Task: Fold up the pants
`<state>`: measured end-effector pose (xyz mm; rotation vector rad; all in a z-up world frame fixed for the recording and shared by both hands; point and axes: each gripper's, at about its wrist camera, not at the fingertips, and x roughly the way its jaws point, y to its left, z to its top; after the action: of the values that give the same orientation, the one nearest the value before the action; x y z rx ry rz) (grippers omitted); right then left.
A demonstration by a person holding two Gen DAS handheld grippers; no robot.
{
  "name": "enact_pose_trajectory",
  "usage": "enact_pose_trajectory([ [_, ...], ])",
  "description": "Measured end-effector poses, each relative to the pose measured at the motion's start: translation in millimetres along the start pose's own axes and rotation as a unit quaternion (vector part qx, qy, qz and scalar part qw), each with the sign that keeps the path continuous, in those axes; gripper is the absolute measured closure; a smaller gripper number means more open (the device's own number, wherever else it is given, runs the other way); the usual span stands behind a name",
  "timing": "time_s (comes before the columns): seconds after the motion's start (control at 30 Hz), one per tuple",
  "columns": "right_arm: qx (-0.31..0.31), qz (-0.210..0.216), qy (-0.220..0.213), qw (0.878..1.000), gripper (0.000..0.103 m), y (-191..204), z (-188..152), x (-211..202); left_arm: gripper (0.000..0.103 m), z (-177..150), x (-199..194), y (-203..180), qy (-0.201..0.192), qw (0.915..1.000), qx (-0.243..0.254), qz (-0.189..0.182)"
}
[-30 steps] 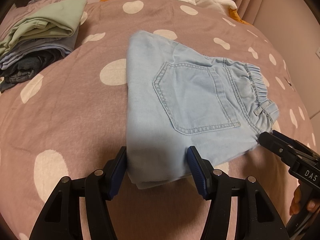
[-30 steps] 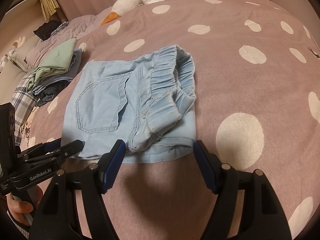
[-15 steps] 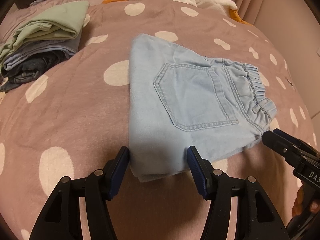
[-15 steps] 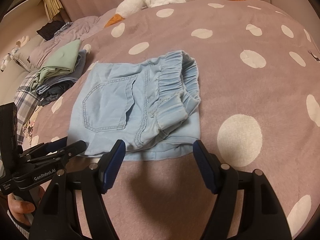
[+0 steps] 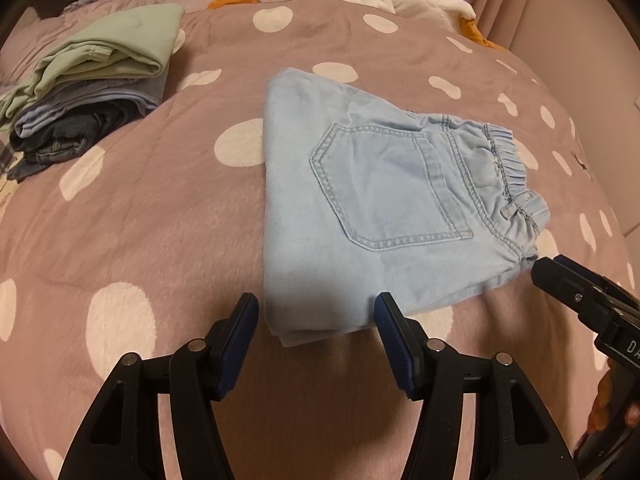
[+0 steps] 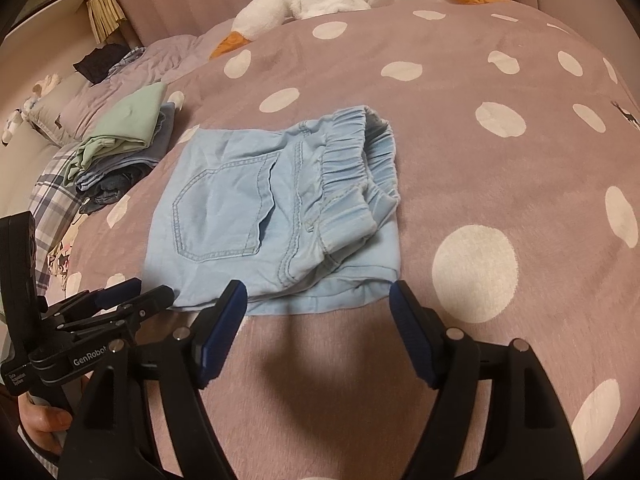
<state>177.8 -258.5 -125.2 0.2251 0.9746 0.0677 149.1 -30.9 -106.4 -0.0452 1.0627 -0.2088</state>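
Looking across the dotted bedspread [image 5: 160,220], I see the folded pants [image 5: 380,216] lying mid-bed, pocket up, a stack of folded clothes [image 5: 92,92] far left. My left gripper [image 5: 316,320] and right gripper [image 6: 316,304] sit at the near edge, jaws apart, gripping nothing.

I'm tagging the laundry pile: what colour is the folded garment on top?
Pale sage green; the top garment shows best in the left wrist view.

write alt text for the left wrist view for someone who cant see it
Folded light blue pants lie pocket-up on a polka-dot bedspread, just beyond the open left gripper. A stack of folded clothes sits far left; the right gripper enters at right.
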Motion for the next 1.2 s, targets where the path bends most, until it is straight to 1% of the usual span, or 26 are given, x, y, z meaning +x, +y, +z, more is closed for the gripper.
enact_pose_trajectory([
  [0.07, 0.001, -0.001, -0.001, 1.0, 0.024, -0.7, -0.1, -0.9, 0.025, -1.9, -3.2, -0.8, -0.005, 1.0, 0.0, 0.004],
  [0.33, 0.003, 0.0, -0.005, 1.0, 0.021, -0.7, -1.9, -6.0, 0.024, -4.7, -5.9, -2.0, -0.005, 1.0, -0.001, 0.006],
  [0.43, 0.006, 0.0, -0.006, 1.0, 0.011, -0.4, -2.6, -7.4, 0.018, -6.1, -6.6, -1.0, -0.001, 1.0, -0.004, 0.008],
  [0.47, 0.008, 0.002, -0.006, 1.0, 0.005, -0.5, -3.3, -8.2, 0.017, -6.8, -7.6, -0.8, -0.002, 1.0, -0.005, 0.008],
  [0.5, 0.01, 0.004, -0.007, 1.0, 0.002, -0.8, -3.9, -9.1, 0.016, -7.7, -9.2, -0.4, -0.003, 0.9999, -0.006, 0.008],
  [0.53, 0.011, 0.005, -0.008, 1.0, 0.001, -0.9, -4.3, -10.2, 0.015, -8.6, -10.2, -0.7, -0.004, 0.9999, -0.006, 0.009],
  [0.57, 0.011, 0.006, -0.008, 1.0, 0.001, -0.8, -5.0, -11.2, 0.011, -9.3, -11.3, -0.7, -0.005, 0.9999, -0.007, 0.009],
  [0.6, 0.011, 0.006, -0.008, 1.0, 0.0, -0.5, -5.6, -12.2, 0.005, -9.7, -12.3, -0.5, -0.005, 0.9999, -0.007, 0.007],
  [0.63, 0.01, 0.006, -0.008, 1.0, 0.0, 0.1, -6.0, -12.7, 0.002, -10.4, -13.5, -0.9, -0.005, 1.0, -0.007, 0.004],
  [0.9, -0.013, 0.009, -0.012, 1.0, 0.0, 9.2, -12.2, -23.6, 0.001, -13.6, -34.7, -7.4, -0.029, 0.9995, -0.01, 0.001],
  [1.03, -0.026, 0.005, -0.021, 0.999, 0.0, 13.7, -15.7, -30.0, 0.001, -16.1, -43.8, -7.2, -0.04, 0.9991, -0.016, -0.005],
  [1.1, -0.027, -0.002, -0.027, 0.999, 0.0, 14.2, -17.0, -34.0, 0.001, -18.5, -48.2, -7.1, -0.046, 0.9987, -0.019, 0.012],
  [1.2, -0.027, -0.007, -0.032, 0.999, 0.0, 14.9, -18.4, -41.1, 0.001, -21.5, -54.6, -6.2, -0.051, 0.998, -0.03, 0.021],
])
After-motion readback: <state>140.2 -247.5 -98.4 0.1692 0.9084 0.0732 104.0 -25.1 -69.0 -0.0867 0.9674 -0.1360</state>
